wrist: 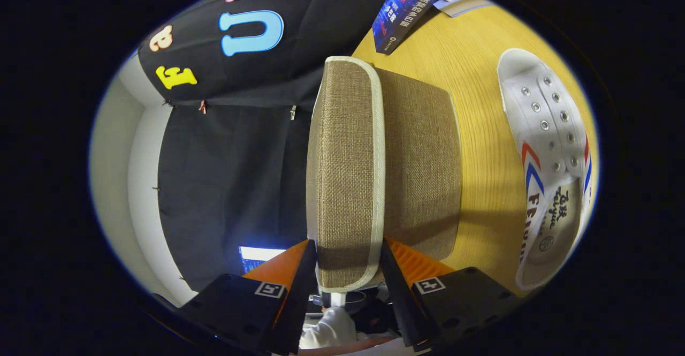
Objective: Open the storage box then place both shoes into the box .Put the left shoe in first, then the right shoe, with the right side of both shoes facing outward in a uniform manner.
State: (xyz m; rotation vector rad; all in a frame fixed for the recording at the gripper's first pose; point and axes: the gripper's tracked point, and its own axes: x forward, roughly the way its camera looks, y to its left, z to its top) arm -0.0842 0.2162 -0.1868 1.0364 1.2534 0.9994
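Claw apparently pinches the lid edge, fingers on either side, lid running straight ahead. Shoe lies on the table beside the box, lengthwise parallel.

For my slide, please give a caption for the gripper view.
Gripper shut on the storage box lid, white shoe lying beside the box on the wooden table.

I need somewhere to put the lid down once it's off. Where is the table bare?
The gripper has its fingers closed on the lid of the storage box. A bare strip of wooden table lies between box and white shoe. More bare wood lies beyond the box, before the booklets. Around the shoe it is crowded.
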